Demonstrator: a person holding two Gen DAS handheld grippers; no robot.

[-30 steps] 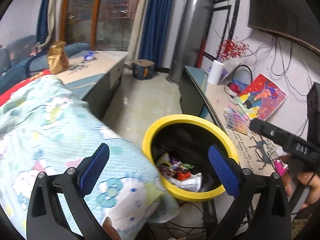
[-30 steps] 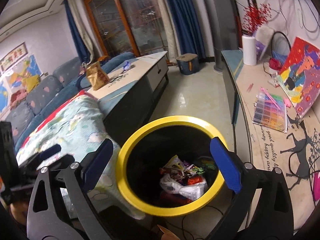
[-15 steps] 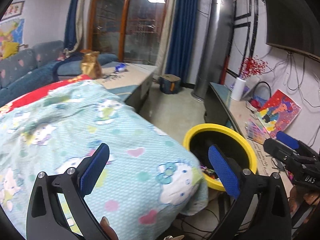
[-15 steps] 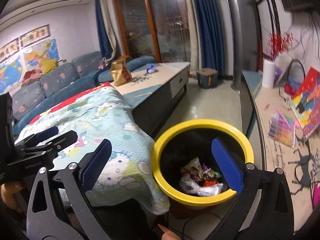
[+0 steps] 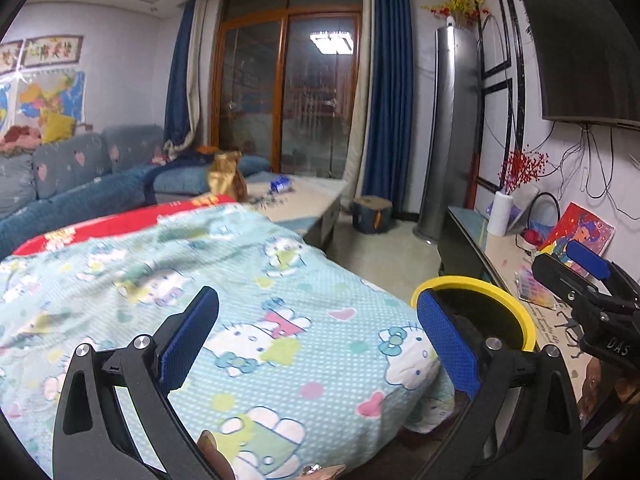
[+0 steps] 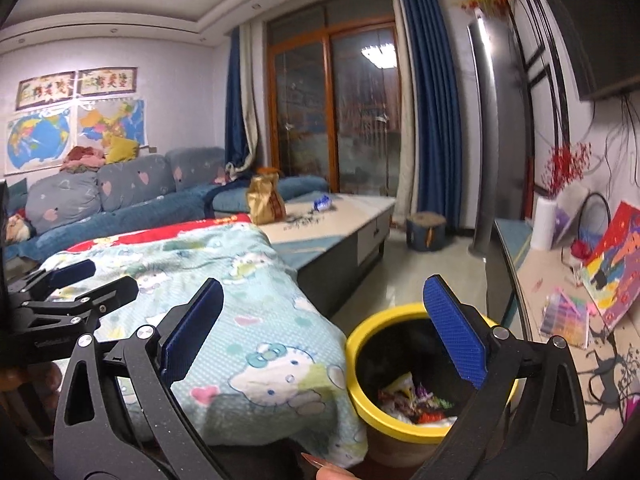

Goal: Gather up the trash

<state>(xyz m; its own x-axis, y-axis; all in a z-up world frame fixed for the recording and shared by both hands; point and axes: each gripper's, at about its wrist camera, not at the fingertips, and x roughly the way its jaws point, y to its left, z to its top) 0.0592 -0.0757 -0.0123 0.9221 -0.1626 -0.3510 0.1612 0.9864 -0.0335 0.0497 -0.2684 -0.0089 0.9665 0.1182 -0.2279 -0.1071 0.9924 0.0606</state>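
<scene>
A yellow-rimmed black trash bin (image 6: pixel 364 336) stands on the floor beside a Hello Kitty blanket (image 6: pixel 248 320); wrappers (image 6: pixel 416 400) lie inside it. The bin's rim also shows in the left wrist view (image 5: pixel 504 296). My left gripper (image 5: pixel 316 344) is open and empty, raised over the blanket (image 5: pixel 248 320). My right gripper (image 6: pixel 320 332) is open and empty, above the bin's near left side. A gold snack bag (image 6: pixel 266 200) and a blue wrapper (image 6: pixel 322 203) sit on the far coffee table (image 6: pixel 352 216).
A blue sofa (image 6: pixel 120 196) runs along the left wall. A TV bench (image 6: pixel 560 300) on the right holds paintings, a bead box and a paper roll. A small stool (image 6: pixel 426 232) and a tall air conditioner (image 6: pixel 492 140) stand by the curtains.
Both grippers have lifted and tilted up from over the bin. The views now look across the room, and the bin has dropped low in both.
</scene>
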